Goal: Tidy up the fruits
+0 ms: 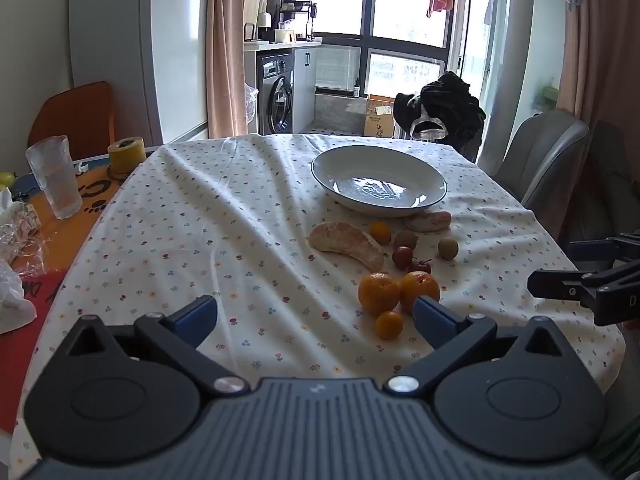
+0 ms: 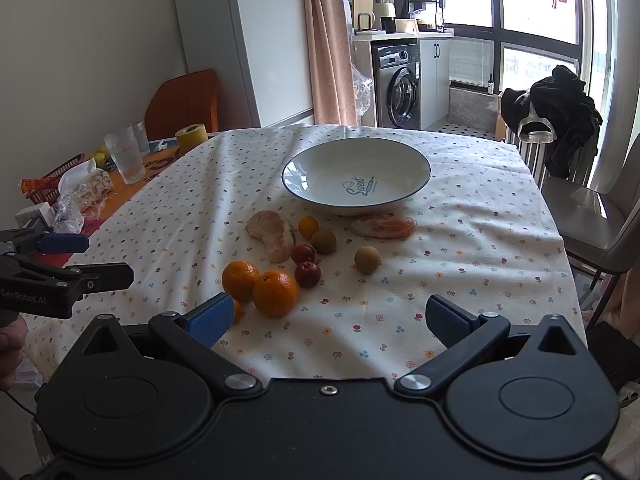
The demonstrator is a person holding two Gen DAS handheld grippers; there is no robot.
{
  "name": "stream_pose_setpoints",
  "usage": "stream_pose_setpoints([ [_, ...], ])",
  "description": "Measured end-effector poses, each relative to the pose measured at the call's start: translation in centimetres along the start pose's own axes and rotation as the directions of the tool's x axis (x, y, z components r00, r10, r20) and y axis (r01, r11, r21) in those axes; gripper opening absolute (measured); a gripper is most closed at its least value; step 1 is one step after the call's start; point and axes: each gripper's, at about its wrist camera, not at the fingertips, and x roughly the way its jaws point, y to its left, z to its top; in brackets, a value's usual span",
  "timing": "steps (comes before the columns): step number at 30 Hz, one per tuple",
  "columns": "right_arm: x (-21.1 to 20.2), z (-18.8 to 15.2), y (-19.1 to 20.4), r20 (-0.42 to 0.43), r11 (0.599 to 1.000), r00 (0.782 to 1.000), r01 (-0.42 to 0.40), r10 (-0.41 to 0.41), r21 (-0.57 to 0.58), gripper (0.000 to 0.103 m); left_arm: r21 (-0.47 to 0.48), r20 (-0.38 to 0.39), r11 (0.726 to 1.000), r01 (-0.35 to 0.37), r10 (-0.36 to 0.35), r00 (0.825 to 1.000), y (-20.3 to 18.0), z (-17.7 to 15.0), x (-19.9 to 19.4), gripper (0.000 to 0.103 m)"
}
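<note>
A white bowl with a dark rim [image 1: 320, 168] [image 2: 416, 184] stands empty on the flowered cloth. In front of it lie loose fruits: a peeled pomelo piece [image 1: 346, 245] [image 2: 272, 236], two oranges [image 1: 378, 293] [image 2: 275, 293], small kumquats [image 1: 389, 325] [image 2: 308, 227], two red fruits [image 1: 402, 257] [image 2: 307, 273], brownish round fruits [image 1: 447, 247] [image 2: 367, 259] and a peeled segment in netting [image 1: 427, 221] [image 2: 386, 227]. My left gripper [image 1: 316, 318] is open, low at the near edge, left of the oranges. My right gripper [image 2: 330, 320] is open too, just before the oranges, holding nothing.
At the left of the table stand a ribbed glass [image 1: 55, 178] [image 2: 125, 156], a yellow tape roll [image 1: 127, 155] [image 2: 191, 136] and crumpled wrappers [image 2: 82, 196]. A grey chair [image 1: 548, 160] [image 2: 592, 216] is on the right, an orange chair [image 2: 184, 100] far left.
</note>
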Motion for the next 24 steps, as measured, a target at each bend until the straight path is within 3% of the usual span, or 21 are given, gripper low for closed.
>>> stream_pose_setpoints([
  [24,0.13,-0.09,-0.06,-0.012,1.000,1.000,0.017,-0.017,-0.008,0.103,0.001,0.004,1.000,0.020,-0.020,1.000,-0.37,0.11,0.01,0.103],
])
